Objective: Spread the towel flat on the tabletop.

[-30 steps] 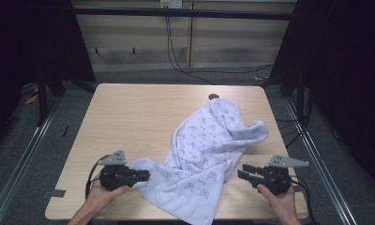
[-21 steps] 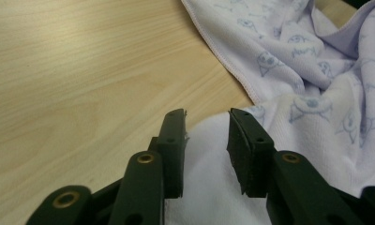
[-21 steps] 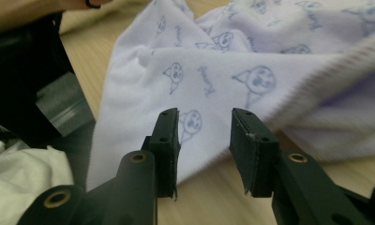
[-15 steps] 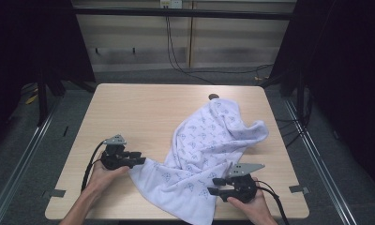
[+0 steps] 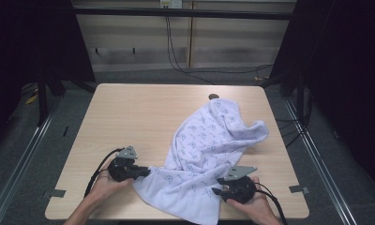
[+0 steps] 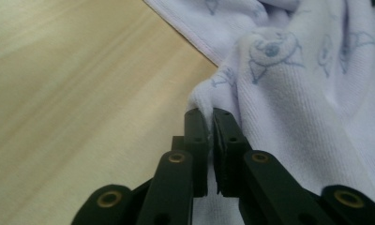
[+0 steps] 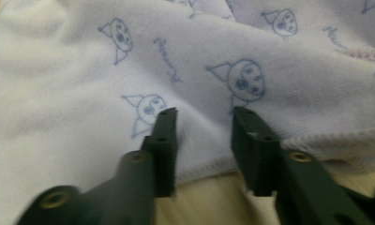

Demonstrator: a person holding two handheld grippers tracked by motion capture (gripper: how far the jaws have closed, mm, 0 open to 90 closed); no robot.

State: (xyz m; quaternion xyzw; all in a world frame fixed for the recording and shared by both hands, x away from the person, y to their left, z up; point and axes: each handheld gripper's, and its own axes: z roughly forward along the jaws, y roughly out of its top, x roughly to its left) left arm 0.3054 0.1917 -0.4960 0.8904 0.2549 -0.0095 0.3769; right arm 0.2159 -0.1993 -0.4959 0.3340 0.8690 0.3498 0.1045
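Note:
A white towel (image 5: pixel 209 140) printed with small blue faces lies crumpled across the right half of the wooden table (image 5: pixel 129 112). My left gripper (image 5: pixel 147 172) is at the towel's near-left edge. In the left gripper view the left gripper (image 6: pixel 208 123) is shut on a fold of the towel (image 6: pixel 307 93), with cloth bulging out above the jaws. My right gripper (image 5: pixel 215 191) rests at the towel's near-right edge. In the right gripper view the right gripper (image 7: pixel 202 117) stands open, its jaws straddling the stitched hem of the towel (image 7: pixel 82 65), which lies flat under them.
A small dark round object (image 5: pixel 213 97) sits at the table's far edge, just behind the towel. The left half of the tabletop is bare wood. Black frame posts (image 5: pixel 42 89) and floor cables (image 5: pixel 223 75) surround the table.
The right gripper has come in leftward from the table's right side onto the towel's near edge. The left gripper shifted a little and now grips the towel's left edge.

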